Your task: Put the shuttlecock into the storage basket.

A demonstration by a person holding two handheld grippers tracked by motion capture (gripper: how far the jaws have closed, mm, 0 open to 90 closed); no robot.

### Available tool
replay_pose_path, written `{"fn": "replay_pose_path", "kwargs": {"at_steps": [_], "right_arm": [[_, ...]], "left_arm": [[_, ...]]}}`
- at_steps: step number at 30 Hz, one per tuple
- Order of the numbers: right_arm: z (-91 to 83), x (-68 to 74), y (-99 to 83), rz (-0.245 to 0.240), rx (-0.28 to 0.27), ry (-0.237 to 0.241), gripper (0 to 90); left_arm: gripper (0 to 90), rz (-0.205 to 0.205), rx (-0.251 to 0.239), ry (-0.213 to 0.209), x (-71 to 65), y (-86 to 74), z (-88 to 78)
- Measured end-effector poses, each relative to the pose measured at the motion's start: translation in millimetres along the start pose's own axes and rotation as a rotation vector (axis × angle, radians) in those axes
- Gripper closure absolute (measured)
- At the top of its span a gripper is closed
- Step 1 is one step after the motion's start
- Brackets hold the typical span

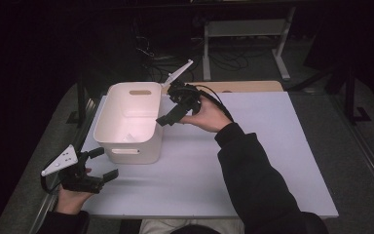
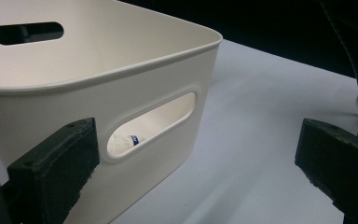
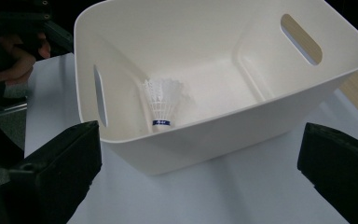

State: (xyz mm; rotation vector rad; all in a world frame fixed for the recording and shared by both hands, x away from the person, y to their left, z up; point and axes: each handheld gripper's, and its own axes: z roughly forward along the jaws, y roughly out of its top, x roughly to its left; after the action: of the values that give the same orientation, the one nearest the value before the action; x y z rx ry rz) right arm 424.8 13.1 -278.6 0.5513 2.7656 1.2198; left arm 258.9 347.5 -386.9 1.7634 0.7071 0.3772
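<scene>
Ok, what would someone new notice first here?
The white plastic handled bin on the pale table, with a white feathered shuttlecock lying inside near one handle slot. The right hand-held gripper hovers open at its rim; the left hand-held gripper waits open at the near corner.

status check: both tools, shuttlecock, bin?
Left tool open, empty, beside bin. Right tool open, empty, at bin's rim. Shuttlecock inside bin. Nothing in the way.

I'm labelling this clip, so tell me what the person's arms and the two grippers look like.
Both grippers are black with two blocky, matte jaws. The left gripper carries a grey three-cornered plate with small holes; the right gripper has one too, and a black cable. The right arm wears a dark long sleeve.
</scene>
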Motion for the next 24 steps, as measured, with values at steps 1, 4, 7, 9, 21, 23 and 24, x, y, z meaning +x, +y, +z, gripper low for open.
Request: {"fn": "replay_pose_path", "kwargs": {"at_steps": [1,4,7,9,21,23,24], "right_arm": [[-0.5,-0.9,-2.0,0.001,-0.002,0.001,0.0],[-1.5,-2.2,-5.8,0.005,-0.002,0.003,0.0],[-2.8,-2.1,-12.8,0.025,-0.016,0.004,0.0],[-3.8,-3.0,-16.5,0.019,-0.019,0.002,0.0],[-16.4,-3.8,-33.5,0.041,-0.033,-0.004,0.0],[-19.0,-4.6,-37.0,0.041,-0.04,-0.012,0.0],[-20.4,-5.0,-38.7,0.044,-0.047,-0.015,0.0]], "left_arm": [[0.0,0.0,0.0,0.0,0.1,0.0,0.1],[0.0,0.001,0.001,-0.001,0.1,0.0,0.4],[0.0,0.001,0.002,-0.002,0.2,0.0,0.5],[0.0,0.0,0.001,-0.002,0.1,0.0,0.5],[0.0,-0.002,0.004,0.001,0.1,-0.2,0.4],[0.0,-0.005,0.003,0.001,0.3,-0.4,0.4],[0.0,-0.006,0.003,0.002,0.4,-0.5,0.4]]}}
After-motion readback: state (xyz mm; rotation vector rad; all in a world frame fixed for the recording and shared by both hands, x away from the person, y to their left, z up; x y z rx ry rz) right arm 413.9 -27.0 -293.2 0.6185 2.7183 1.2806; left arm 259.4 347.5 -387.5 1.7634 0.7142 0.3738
